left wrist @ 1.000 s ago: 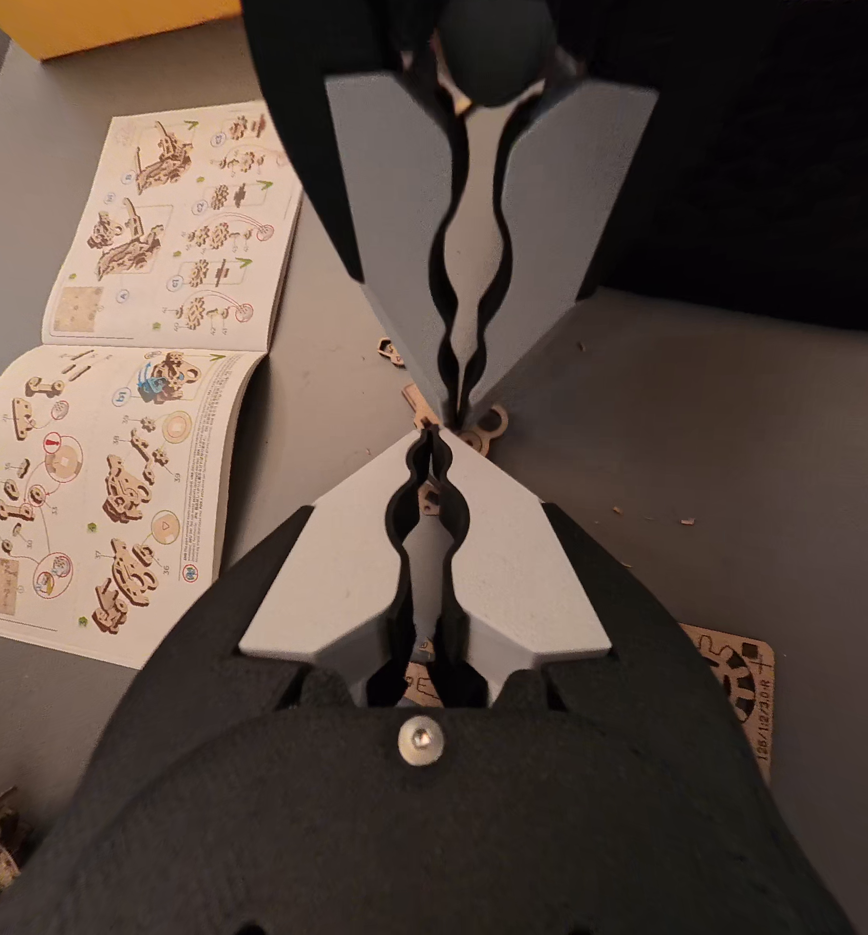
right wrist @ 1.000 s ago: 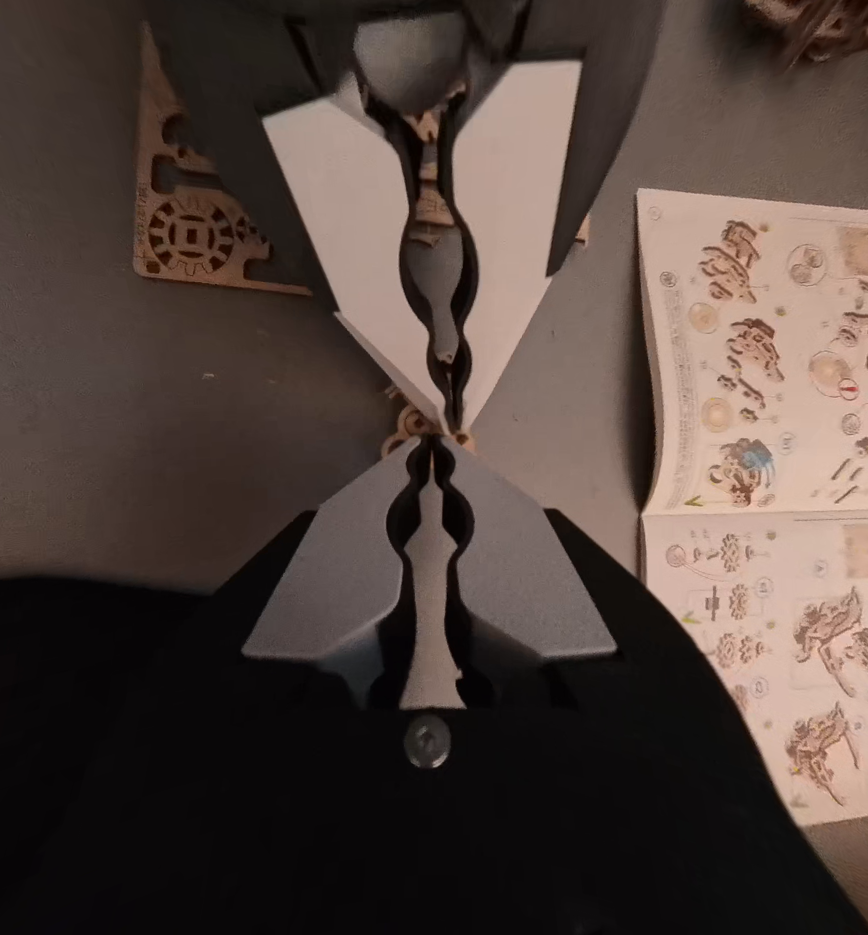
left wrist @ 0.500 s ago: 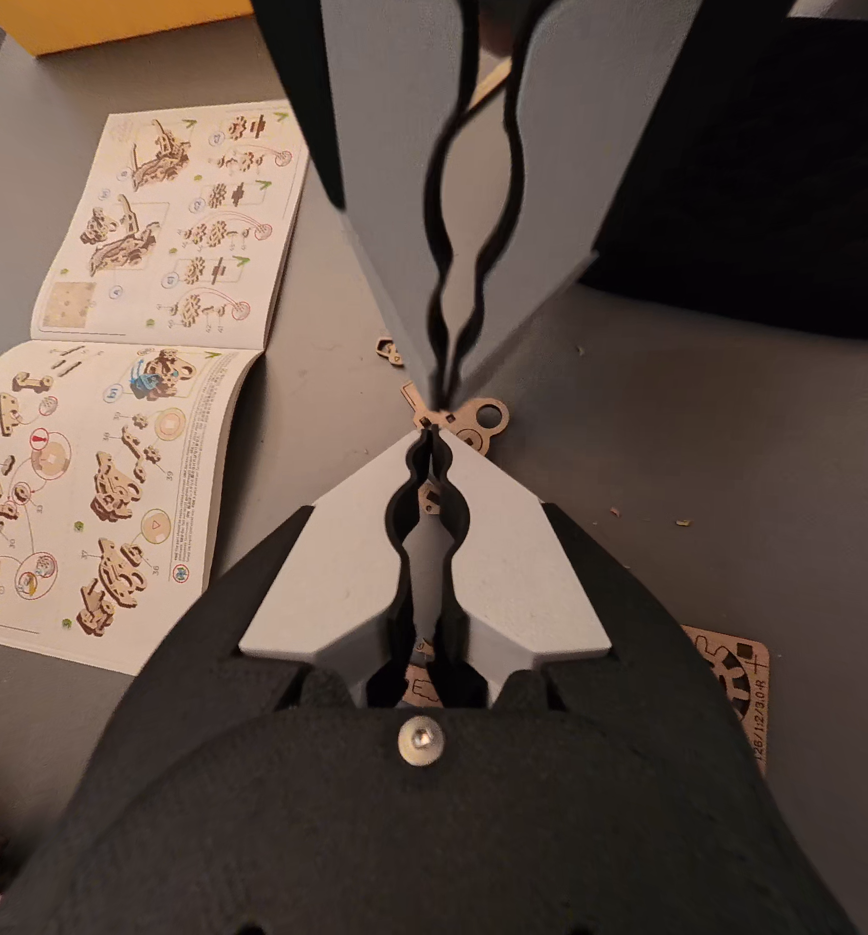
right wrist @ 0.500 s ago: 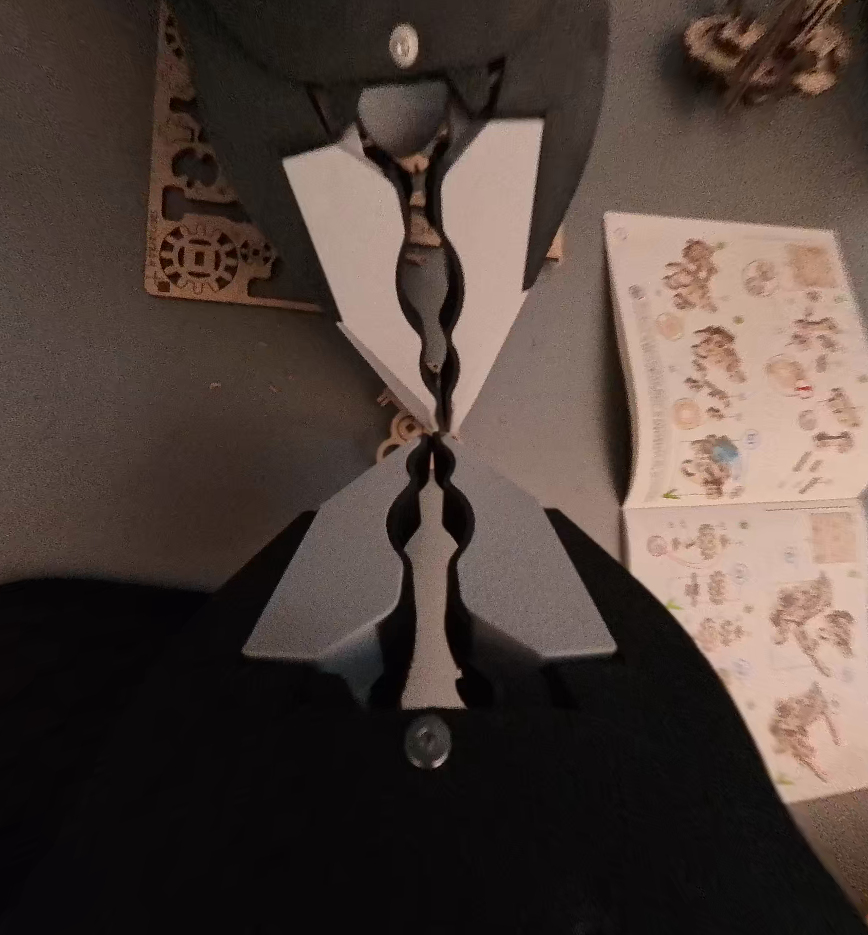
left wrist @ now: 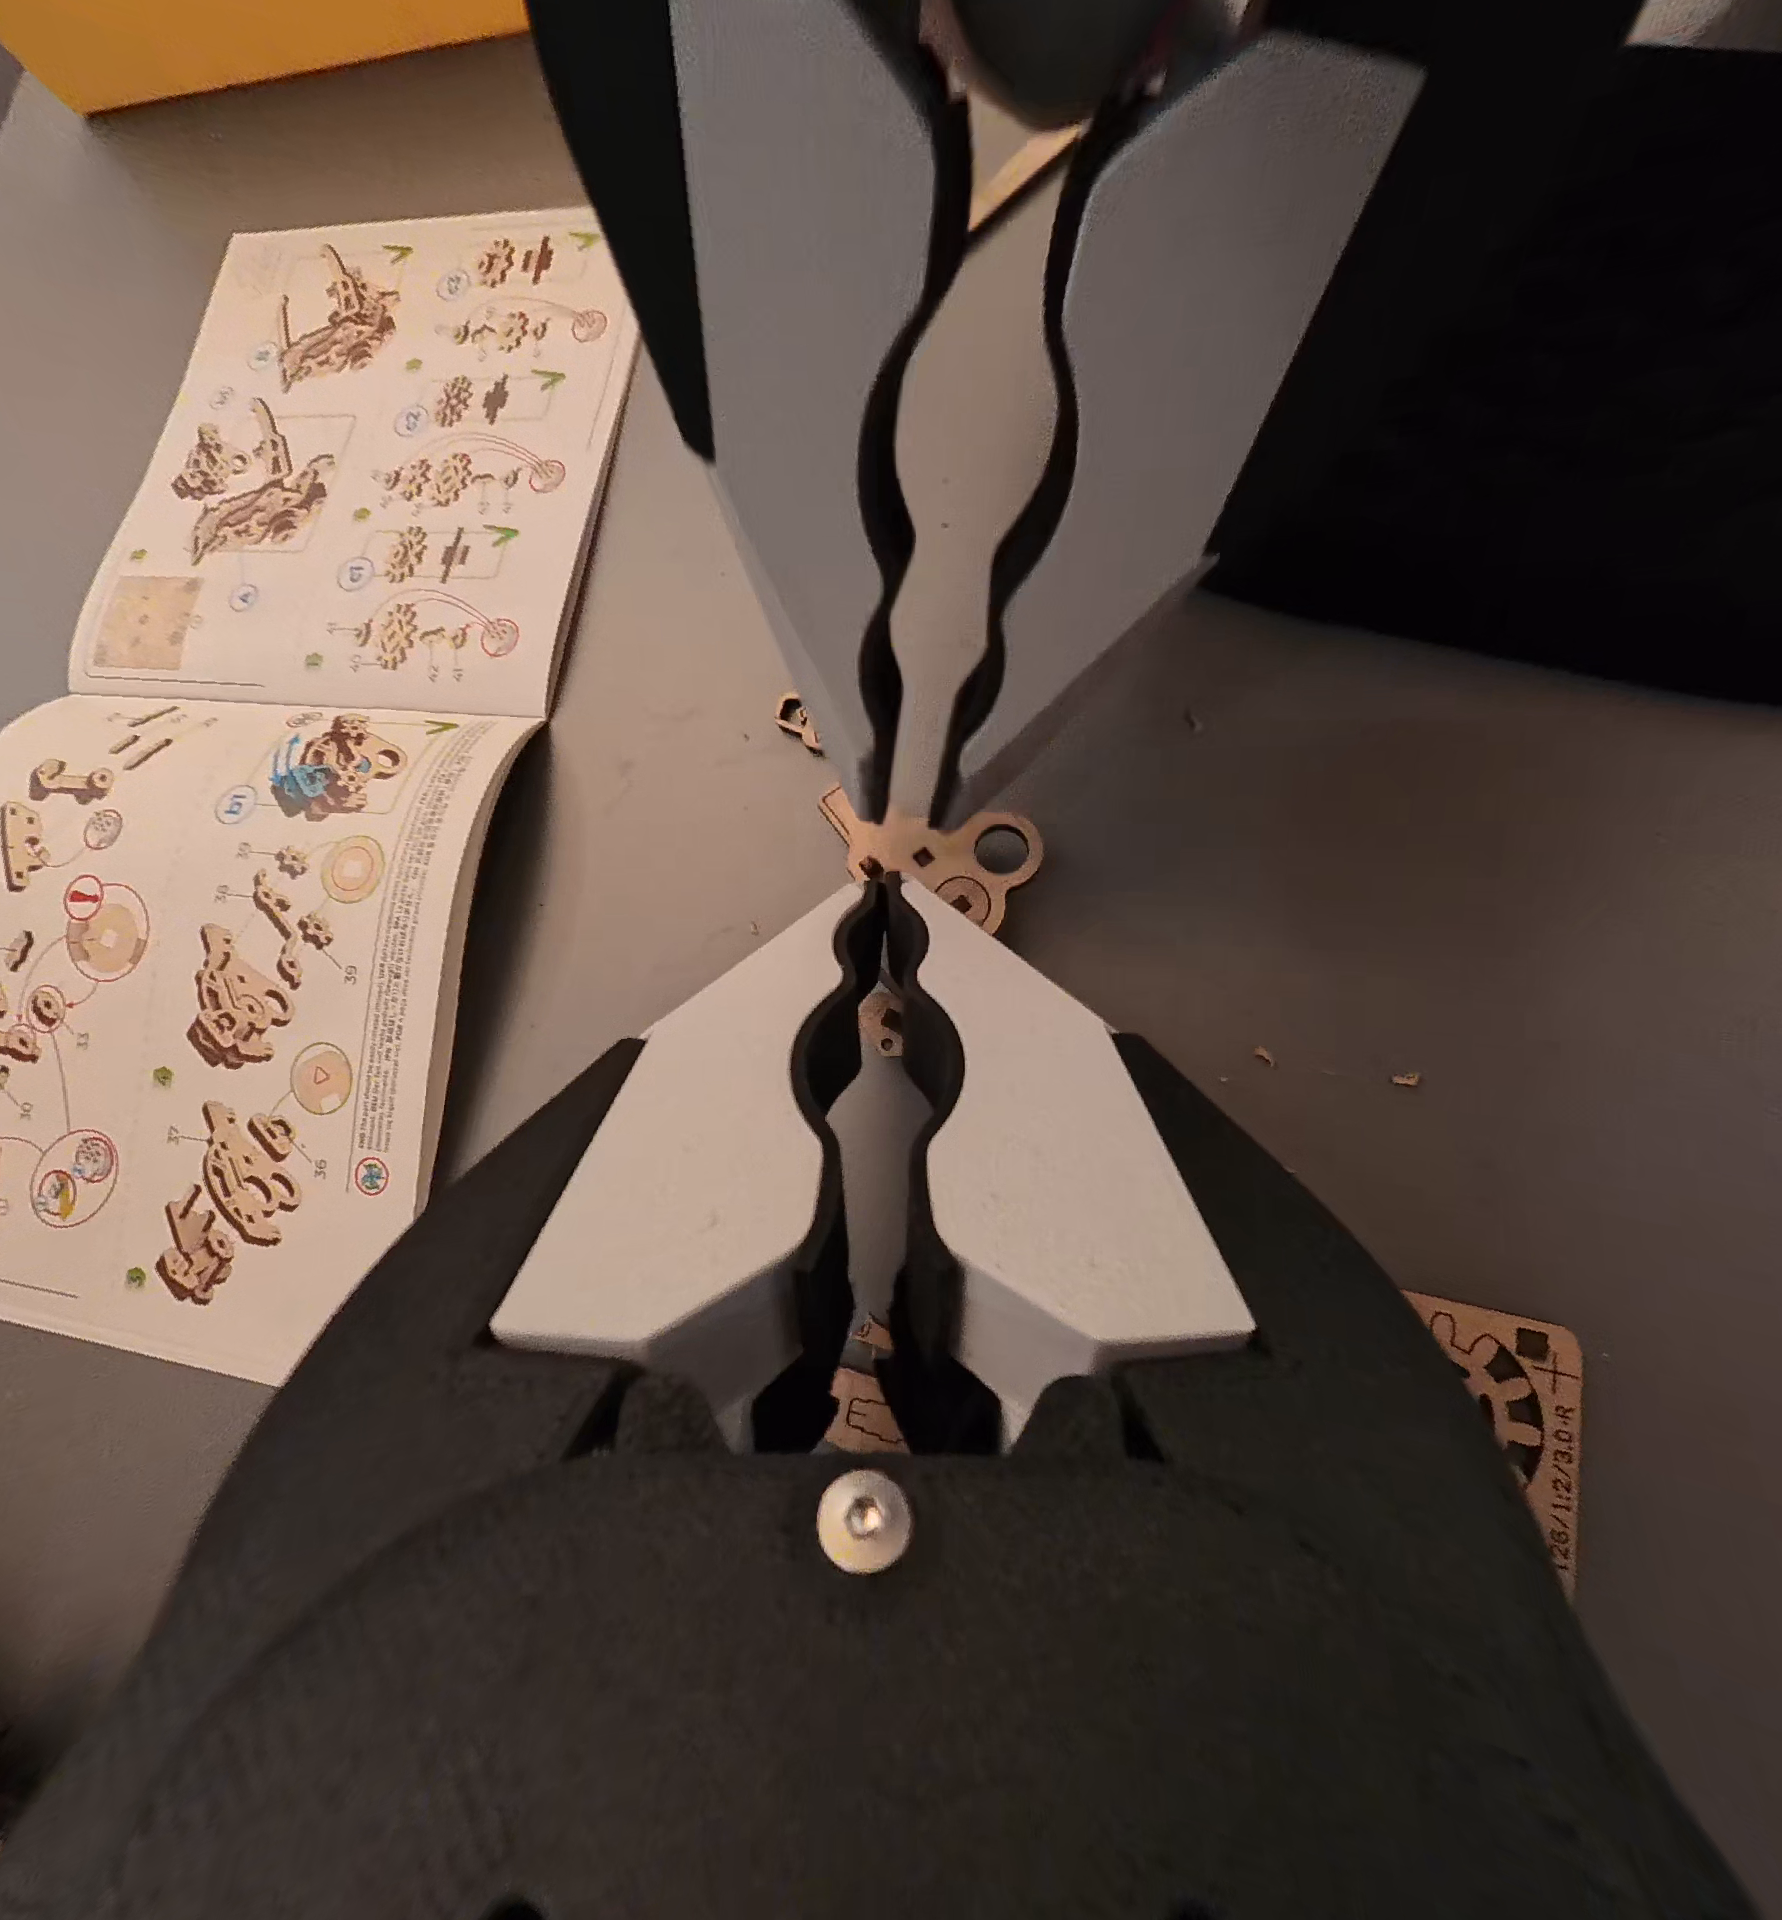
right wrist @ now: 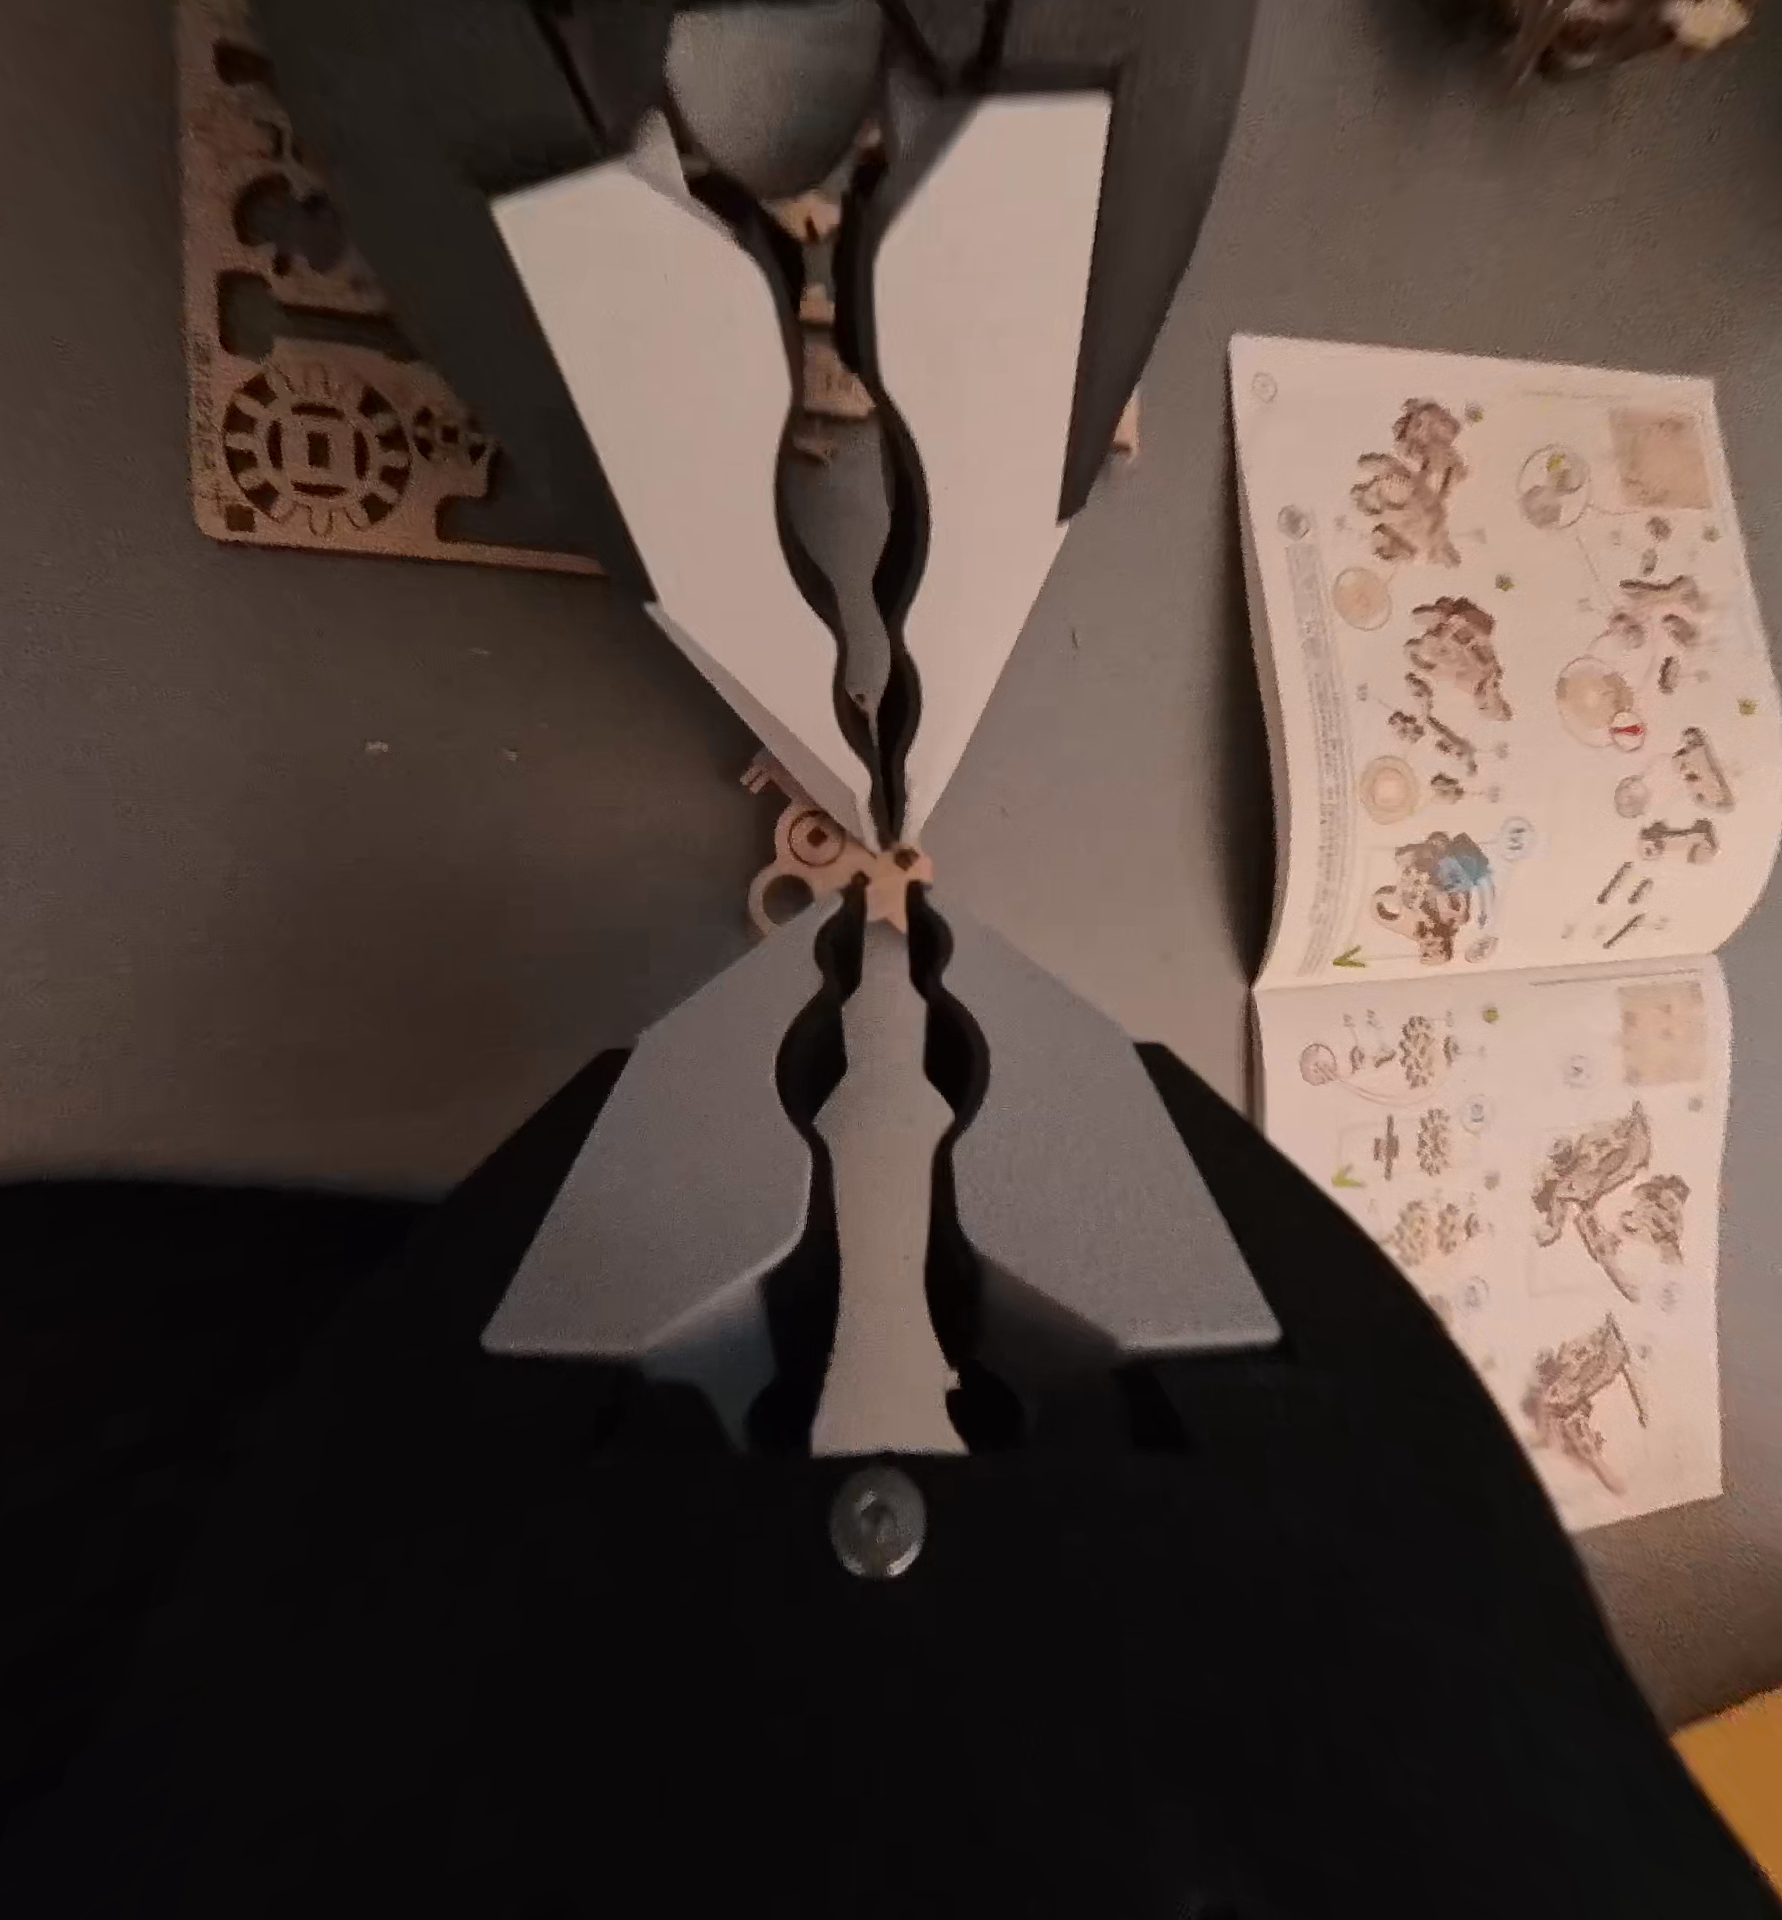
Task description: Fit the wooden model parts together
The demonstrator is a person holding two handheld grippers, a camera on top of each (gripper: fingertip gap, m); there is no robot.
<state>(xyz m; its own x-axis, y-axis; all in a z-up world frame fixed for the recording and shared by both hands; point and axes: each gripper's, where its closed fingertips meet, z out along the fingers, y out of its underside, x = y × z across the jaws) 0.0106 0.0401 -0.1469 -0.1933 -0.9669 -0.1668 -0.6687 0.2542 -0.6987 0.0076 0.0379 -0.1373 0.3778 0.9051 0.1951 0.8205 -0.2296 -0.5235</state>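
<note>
At frame centre, above the desk (left wrist: 1386, 935), the left gripper (left wrist: 882, 891) and right gripper (right wrist: 882, 914) met tip to tip, fingers pinched nearly closed on one small wooden part (left wrist: 944, 857). Best done by holding both square and pressing gently, since thin wood likely snaps.

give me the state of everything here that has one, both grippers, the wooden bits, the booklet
left gripper: shut, tips at the edge of the flat wooden part
right gripper: fingers nearly closed, pinching the flat wooden part
flat wooden part: held between the two grippers' tips
instruction booklet: lying open on the table
laser-cut wooden sheet: flat on the table, pieces already punched out
</note>
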